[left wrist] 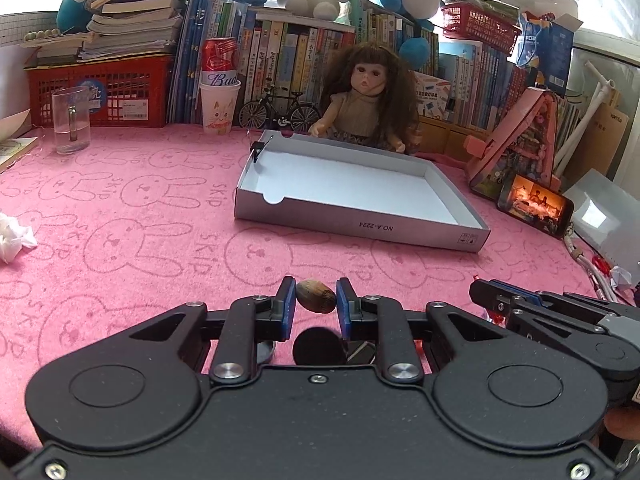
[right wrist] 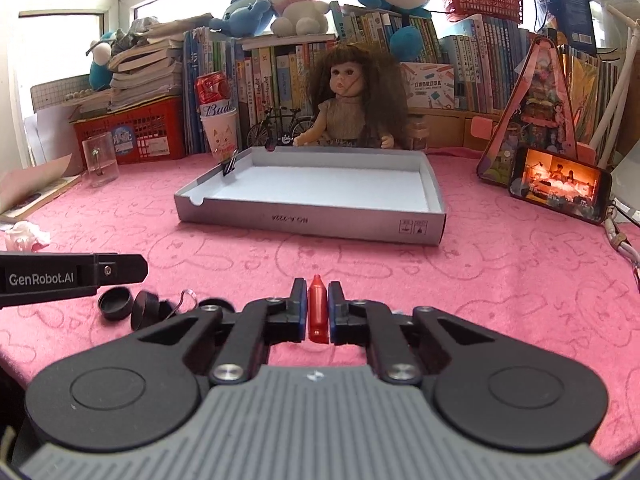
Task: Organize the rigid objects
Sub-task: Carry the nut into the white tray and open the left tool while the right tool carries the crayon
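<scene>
Left tongs [left wrist: 316, 300] grasping brown oval nut-like object [left wrist: 315, 296]; right tongs [right wrist: 318, 306] grasping red plastic crayon-shaped piece [right wrist: 317, 308]. Step: carrying. Next: move toward grey shallow cardboard box [right wrist: 312, 222], frame centre, release inside.

Low wrist views toward shared tray [left wrist: 360, 224]

Pink bunny-print tablecloth [right wrist: 500, 272], grey white-lined box [right wrist: 312, 220], red crayon [right wrist: 318, 308]

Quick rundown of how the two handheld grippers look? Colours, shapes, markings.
Left gripper: all-black body, two round hubs, silver screws, blue fingertip pads. Its side reads GenRobot.AI in white in the right wrist view. Right gripper: same black linkage and blue pads, but a grey ribbed top plate. No cables visible.
</scene>
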The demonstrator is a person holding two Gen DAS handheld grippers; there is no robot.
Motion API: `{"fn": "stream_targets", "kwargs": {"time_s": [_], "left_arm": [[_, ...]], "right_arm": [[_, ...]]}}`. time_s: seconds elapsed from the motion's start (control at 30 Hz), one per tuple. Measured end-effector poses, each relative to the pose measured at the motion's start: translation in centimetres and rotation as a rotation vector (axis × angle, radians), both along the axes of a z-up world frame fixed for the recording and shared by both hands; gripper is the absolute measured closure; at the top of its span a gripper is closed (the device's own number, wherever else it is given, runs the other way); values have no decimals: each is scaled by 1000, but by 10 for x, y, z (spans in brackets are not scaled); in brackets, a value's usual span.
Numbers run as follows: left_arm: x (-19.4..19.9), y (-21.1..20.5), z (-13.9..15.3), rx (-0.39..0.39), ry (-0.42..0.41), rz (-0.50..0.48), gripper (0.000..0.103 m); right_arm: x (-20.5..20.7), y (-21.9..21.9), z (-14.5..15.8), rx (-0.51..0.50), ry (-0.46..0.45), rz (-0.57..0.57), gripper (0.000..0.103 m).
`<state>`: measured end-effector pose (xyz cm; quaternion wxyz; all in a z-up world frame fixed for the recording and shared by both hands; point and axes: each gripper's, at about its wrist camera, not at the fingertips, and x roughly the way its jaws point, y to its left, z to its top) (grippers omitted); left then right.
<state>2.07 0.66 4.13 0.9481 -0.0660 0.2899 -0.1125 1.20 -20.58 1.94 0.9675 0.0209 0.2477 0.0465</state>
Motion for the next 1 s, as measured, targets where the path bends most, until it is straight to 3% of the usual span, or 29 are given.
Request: {"fn": "stream_targets", "kwargs": {"time_s": [0.17,0.4,0.7,1.0], "left_arm": [[40,-5,16,8,-15,-7,83],[118,-15,26,-20,67,-43,83],[205,-31,2,-63,217,-33,83],[233,-48,-24,-1,283,-11,83]], "right_arm": [[40,-23,17,60,7,-25,89],[98,-46,29,143,69,-22,89],[167,-60,11,221,224,-28,89],[191,-64,-11,244,298,-52,89]]}}
